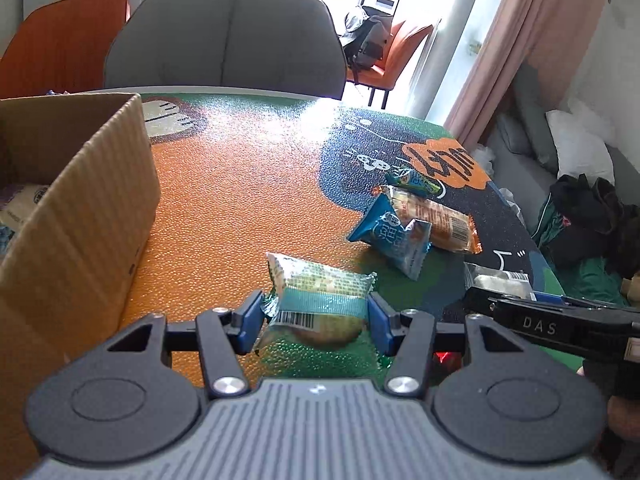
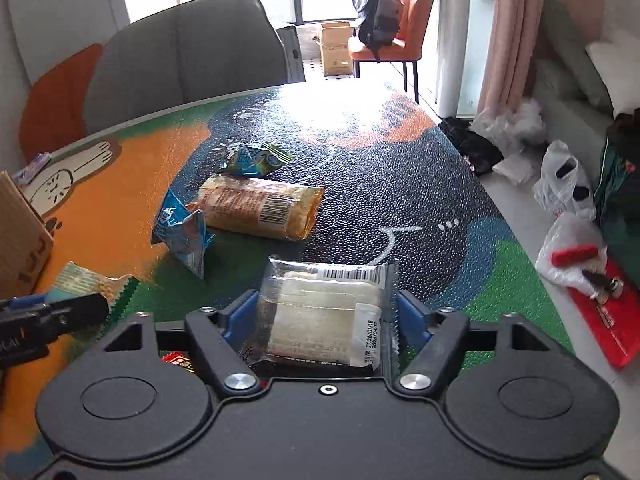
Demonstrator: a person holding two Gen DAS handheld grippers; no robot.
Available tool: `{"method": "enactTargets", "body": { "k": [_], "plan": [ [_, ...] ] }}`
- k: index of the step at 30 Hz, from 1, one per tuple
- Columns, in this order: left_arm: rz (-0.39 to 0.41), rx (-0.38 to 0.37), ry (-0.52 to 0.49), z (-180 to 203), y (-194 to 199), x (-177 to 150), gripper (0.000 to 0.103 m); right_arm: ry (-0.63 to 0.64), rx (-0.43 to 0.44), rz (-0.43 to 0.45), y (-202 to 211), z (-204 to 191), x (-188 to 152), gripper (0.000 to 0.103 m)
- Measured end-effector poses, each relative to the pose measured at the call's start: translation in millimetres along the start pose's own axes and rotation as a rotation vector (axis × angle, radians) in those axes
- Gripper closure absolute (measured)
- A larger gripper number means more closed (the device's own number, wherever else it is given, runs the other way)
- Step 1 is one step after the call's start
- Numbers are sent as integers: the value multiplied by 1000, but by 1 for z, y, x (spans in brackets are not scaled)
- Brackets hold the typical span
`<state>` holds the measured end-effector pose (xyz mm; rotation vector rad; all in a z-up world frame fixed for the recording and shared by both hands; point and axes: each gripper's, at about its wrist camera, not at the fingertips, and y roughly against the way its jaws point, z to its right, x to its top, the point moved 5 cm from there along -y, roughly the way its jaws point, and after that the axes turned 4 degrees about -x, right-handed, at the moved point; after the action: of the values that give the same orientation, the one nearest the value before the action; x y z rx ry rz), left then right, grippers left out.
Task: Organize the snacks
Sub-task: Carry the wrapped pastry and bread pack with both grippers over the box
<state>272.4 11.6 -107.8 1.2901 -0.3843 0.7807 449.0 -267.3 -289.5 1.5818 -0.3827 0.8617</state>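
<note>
right tool (image 1: pixel 480 300) reads "das", partly hidden.

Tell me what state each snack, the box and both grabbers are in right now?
Left gripper: jaws shut on green-banded snack.
Right gripper: jaws shut on clear packet.
Blue packet: loose on table.
Orange-wrapped roll: lying flat.
Cardboard box: open.
</note>
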Motion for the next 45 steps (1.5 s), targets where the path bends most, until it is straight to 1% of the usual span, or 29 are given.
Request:
{"method": "enactTargets", "body": {
  "k": [1,3,6,14,24,30,37,45],
  "plan": [
    [3,-1,0,0,2,0,49,4,6,1,2,0,0,41],
    [7,-1,3,-1,6,0,49,-4,14,9,8,2,-2,43],
    [20,-7,4,1,16,0,49,-15,20,27,20,4,0,49],
    [62,-11,-2,5,41,2,49,-20,84,65,44,-6,2,51],
    [126,-9,-16,2,85,10,49,-9,160,151,86,-33,18,51],
    [156,2,-14,-10,110,15,49,5,220,181,101,-57,26,52],
    [179,34,1,-34,131,17,49,26,275,202,115,-84,30,52],
    [189,76,29,-67,146,17,49,59,314,213,125,-121,33,52]
  ]
}}
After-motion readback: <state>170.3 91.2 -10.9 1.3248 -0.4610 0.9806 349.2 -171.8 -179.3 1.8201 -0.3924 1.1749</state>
